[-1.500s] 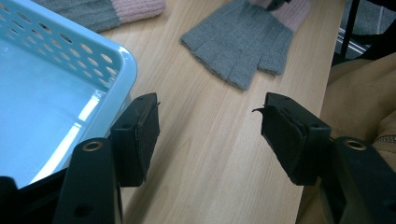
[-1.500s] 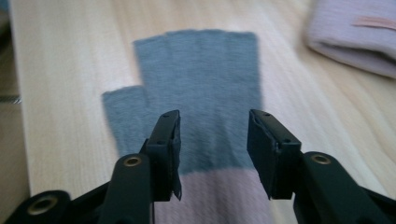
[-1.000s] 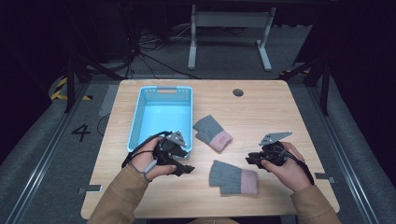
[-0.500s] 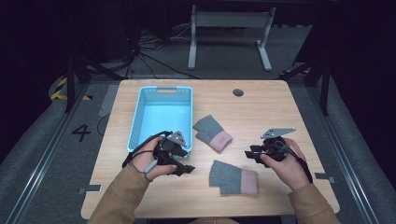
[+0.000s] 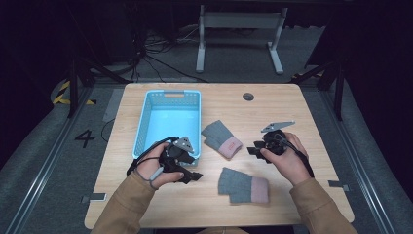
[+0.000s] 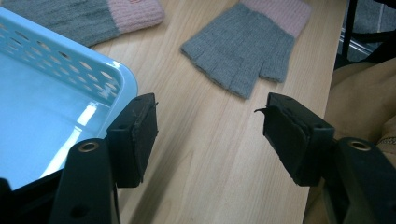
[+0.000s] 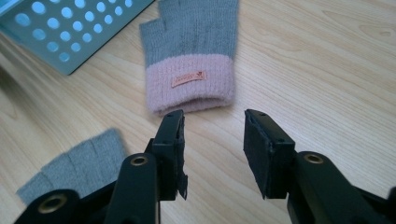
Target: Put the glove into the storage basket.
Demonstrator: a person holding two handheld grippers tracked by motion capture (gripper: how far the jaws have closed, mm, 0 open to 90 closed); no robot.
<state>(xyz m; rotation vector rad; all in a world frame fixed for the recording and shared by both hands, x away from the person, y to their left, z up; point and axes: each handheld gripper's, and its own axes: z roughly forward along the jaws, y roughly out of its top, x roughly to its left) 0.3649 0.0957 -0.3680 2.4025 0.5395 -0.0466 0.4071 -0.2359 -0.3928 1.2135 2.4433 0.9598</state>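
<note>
Right tool (image 5: 255, 148) has shifted away from the lower fingerless glove toward the far glove since the earlier frame, and its jaws have just been opening; nothing between them, they stand apart. Left tool (image 5: 191, 176) hasn't moved, jaws apart, empty.

Task things: two grey knit fingerless gloves with pink cuffs. Far glove (image 5: 222, 139) lies flat mid-surface, just right of the light blue perforated plastic basket (image 5: 142, 127), cuff toward the right tool. In the right gripper view that cuff (image 7: 189, 83) sits just ahead of the jaw tips, not touching. Near glove (image 5: 243, 185) lies flat toward the near edge, between the two hands, cuff to the right.

Obstacles: the basket's near corner sits right against the left tool; in the left gripper view its rim (image 6: 122, 80) is beside the left jaw. Basket interior is bare. Small dark round grommet (image 5: 248, 96) near the far edge of the light wood surface (image 5: 302, 112), well apart from everything.

Room: open wood right of the far glove and behind it to the far edge. Gloves are apart from each other, a strip of bare wood between. Near glove is close to the near edge; the sleeves come in on either side of it.
</note>
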